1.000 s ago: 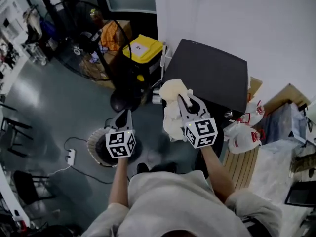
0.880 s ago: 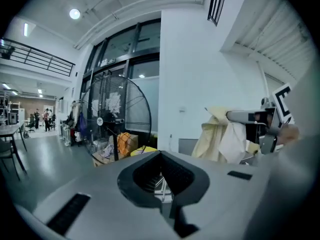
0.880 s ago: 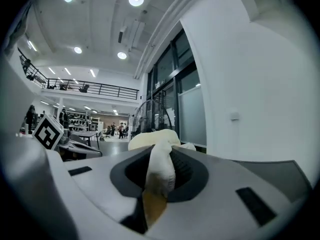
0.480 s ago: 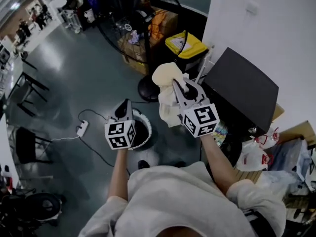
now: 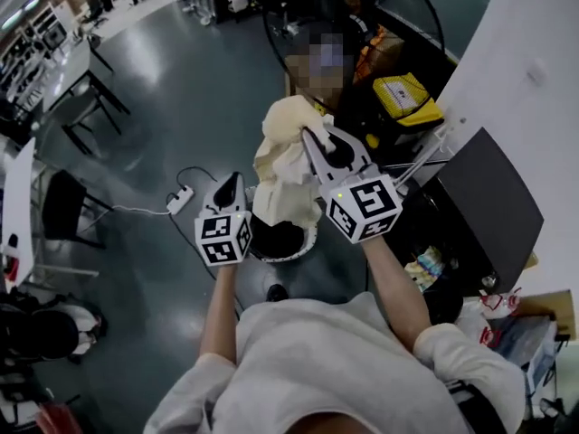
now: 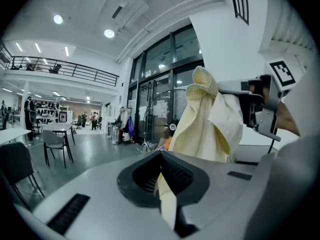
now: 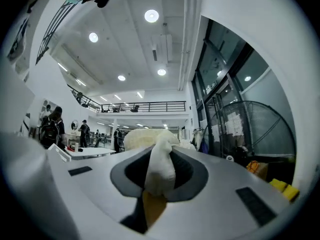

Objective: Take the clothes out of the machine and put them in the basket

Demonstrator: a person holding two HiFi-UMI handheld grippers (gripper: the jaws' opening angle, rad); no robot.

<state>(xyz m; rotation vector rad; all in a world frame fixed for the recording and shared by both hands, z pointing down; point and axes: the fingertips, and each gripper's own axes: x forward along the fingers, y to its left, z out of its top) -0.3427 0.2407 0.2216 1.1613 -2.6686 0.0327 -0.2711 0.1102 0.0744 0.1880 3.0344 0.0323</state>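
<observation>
In the head view, the right gripper (image 5: 312, 145) is raised in the middle of the scene, its jaws clenched on a crumpled pale yellow cloth (image 5: 279, 165). The cloth hangs down directly above a round basket with a white rim and dark inside (image 5: 308, 245), which stands on the grey floor near the person's feet. The left gripper (image 5: 232, 188) is held lower, just left of the cloth's hanging edge. A dark box-shaped machine (image 5: 479, 206) stands to the right, well apart from the cloth, and a bin with a yellow lid (image 5: 403, 98) stands beyond it.

In the left gripper view, the left gripper (image 6: 162, 176) has its jaws drawn together. A thin pale strip shows in the seam between them, and it cannot be told whether this is fabric. Beyond the jaws, the cloth (image 6: 205, 119) droops from the right gripper (image 6: 250, 99) at upper right.

In the right gripper view, the right gripper (image 7: 159, 186) pinches a bunched fold of the cloth (image 7: 157, 164), which bulges out between the jaws. A large round fan (image 7: 250, 129) stands to the right.
</observation>
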